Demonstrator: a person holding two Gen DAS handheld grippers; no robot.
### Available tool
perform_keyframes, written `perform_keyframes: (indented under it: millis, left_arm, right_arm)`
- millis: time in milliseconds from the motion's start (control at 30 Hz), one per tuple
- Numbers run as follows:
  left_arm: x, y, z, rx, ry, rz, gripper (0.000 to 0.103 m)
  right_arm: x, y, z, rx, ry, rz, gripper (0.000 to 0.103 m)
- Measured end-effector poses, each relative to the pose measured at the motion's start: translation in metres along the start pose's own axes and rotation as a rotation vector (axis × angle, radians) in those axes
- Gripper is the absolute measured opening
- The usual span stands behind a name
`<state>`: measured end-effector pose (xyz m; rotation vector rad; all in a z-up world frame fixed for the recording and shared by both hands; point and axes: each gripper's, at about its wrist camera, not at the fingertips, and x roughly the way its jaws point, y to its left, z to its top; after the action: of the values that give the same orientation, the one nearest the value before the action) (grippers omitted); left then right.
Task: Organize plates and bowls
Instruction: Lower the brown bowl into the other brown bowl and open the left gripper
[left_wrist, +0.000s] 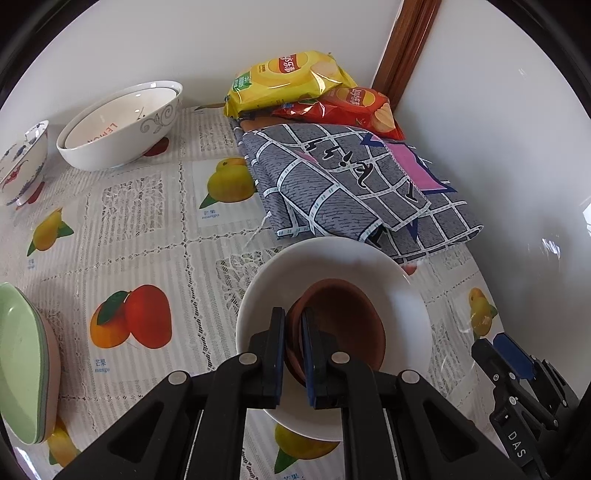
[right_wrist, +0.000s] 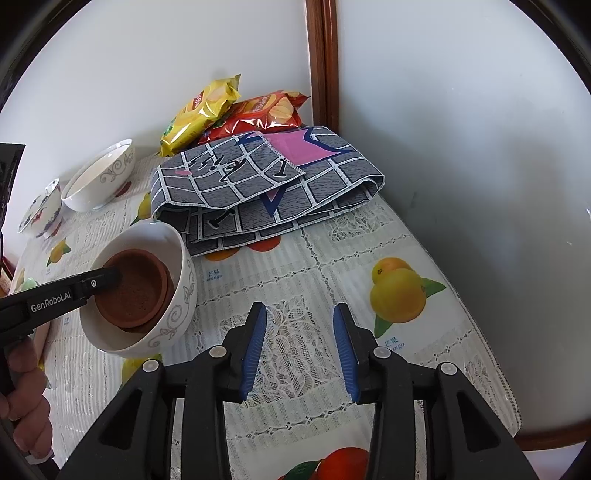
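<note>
My left gripper (left_wrist: 293, 325) is shut on the near rim of a brown clay bowl (left_wrist: 343, 325), which sits stacked on another brown bowl inside a white patterned bowl (left_wrist: 332, 266). The same stack shows in the right wrist view, with the brown bowl (right_wrist: 136, 291) in the white bowl (right_wrist: 177, 295) and the left gripper (right_wrist: 107, 277) reaching in from the left. My right gripper (right_wrist: 299, 347) is open and empty above the tablecloth, to the right of the stack. It also shows in the left wrist view (left_wrist: 506, 354).
Two nested white bowls (left_wrist: 122, 125) and a flowered bowl (left_wrist: 22, 162) stand at the back left. Green and pink plates (left_wrist: 22, 365) are stacked at the left edge. A folded grey cloth (left_wrist: 351, 184) and chip bags (left_wrist: 291, 81) fill the back corner by the walls.
</note>
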<state>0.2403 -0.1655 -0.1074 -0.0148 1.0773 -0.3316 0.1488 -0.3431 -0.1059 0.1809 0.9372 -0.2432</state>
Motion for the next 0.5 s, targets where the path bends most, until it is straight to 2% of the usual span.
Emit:
perform_keyframes:
  millis: [167, 267, 500]
  left_arm:
    - [-0.009, 0.001, 0.000, 0.019, 0.005, 0.000, 0.010]
    - [-0.018, 0.003, -0.001, 0.019, -0.014, -0.005, 0.020]
    - [-0.039, 0.017, -0.001, 0.015, -0.053, 0.000, 0.021]
  right_arm:
    - [-0.006, 0.005, 0.000, -0.005, -0.004, 0.004, 0.037]
    - [-0.010, 0.010, 0.000, -0.018, -0.011, 0.010, 0.039]
    - [-0.018, 0.024, 0.006, -0.049, -0.029, 0.033, 0.041]
